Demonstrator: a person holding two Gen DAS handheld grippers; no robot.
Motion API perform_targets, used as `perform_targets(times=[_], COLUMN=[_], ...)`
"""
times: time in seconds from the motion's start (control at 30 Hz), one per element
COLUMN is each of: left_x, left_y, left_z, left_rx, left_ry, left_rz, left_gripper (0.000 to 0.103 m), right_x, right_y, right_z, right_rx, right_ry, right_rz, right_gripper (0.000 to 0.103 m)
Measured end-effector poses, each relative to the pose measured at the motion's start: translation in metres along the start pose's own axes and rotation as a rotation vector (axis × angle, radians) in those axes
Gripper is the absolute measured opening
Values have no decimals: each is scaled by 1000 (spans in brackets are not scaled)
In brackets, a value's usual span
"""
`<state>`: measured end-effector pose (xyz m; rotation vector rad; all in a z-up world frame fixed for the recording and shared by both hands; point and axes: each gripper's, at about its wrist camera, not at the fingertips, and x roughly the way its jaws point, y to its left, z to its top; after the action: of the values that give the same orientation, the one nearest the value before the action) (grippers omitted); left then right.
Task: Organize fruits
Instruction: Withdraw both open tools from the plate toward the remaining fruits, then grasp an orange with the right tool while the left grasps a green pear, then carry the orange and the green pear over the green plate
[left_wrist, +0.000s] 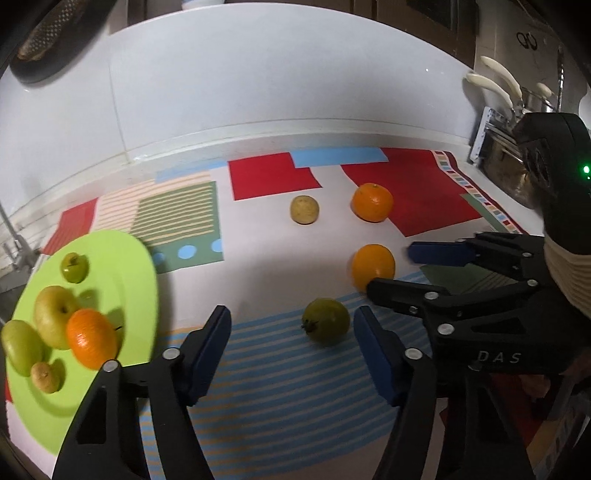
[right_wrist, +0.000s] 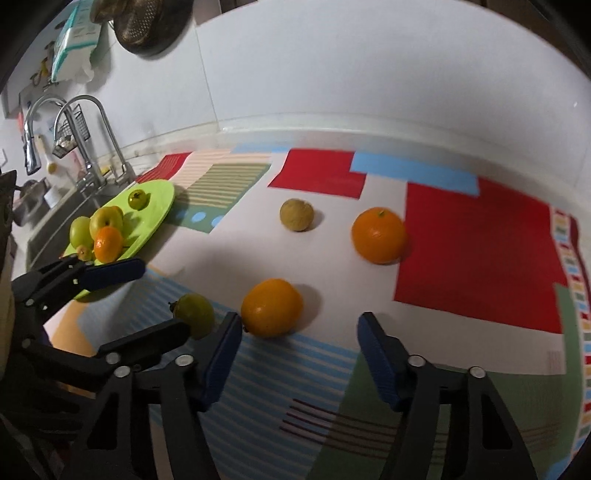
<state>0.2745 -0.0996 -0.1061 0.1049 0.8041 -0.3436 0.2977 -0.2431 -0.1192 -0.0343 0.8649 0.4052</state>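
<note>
Fruit lies in two groups on a patterned mat (left_wrist: 280, 258). On the lime plate (left_wrist: 125, 266) at the left end, next to the sink (right_wrist: 55, 218), sit five pieces: a small green fruit (left_wrist: 74, 267) at the far side, a yellow-green apple (left_wrist: 55, 315), a mandarin (left_wrist: 91, 340) touching the apple's front, a pale green fruit (left_wrist: 20, 347) on the outer edge and a small tan fruit (left_wrist: 45, 376) nearest the rim.

Four pieces remain loose on the mat. A green guava (left_wrist: 325, 320) rests on the blue stripes, a near orange (left_wrist: 373, 266) sits just behind and to its right, a far orange (left_wrist: 372, 202) lies at the edge of a red patch, and a dull yellow fruit (left_wrist: 304, 209) sits left of that, well apart from the plate.

Left gripper (left_wrist: 293, 349) hangs over the blue stripes with its blue-padded fingers spread wide, holding nothing; the guava lies just ahead, between the finger lines but untouched. Right gripper (right_wrist: 300, 356) is likewise spread wide and empty, low over the mat, the near orange just beyond its left fingertip (right_wrist: 229, 332). The two grippers are close side by side, the right one's fingers reaching past the near orange in the left view.

A faucet (right_wrist: 85, 122) stands behind the sink, and knife handles (left_wrist: 498, 79) stick up at the far right against the white wall
</note>
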Motion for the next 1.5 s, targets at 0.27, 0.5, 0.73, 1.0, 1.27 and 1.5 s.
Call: perform_targets(times=[0.27,0.5,0.73,1.0,1.27,1.5], left_x=[16,21,2,-31,-72,-102], left_y=[7,5,8,15,33,54], left_z=[8,7,7,4,-3,-13], left_rx=[-31,-23,-37,-76,-128,-166], left_ry=[50,75,49,3,-67,-102], left_rz=[-71,-91,-58,-33,15,75], left_gripper=[49,29,29,29,29,29], right_x=[10,13,3,-24,-49,-59], right_y=[2,5,8,25,57,89], right_z=[11,14,9,8,13,18], right_rx=[-26,-32,-11,10,-19,-37], right_ry=[14,18,1,-49,-104,-144], right_rz=[22,29,18,8,27,64], right_gripper=[50,39,39,39,39,39])
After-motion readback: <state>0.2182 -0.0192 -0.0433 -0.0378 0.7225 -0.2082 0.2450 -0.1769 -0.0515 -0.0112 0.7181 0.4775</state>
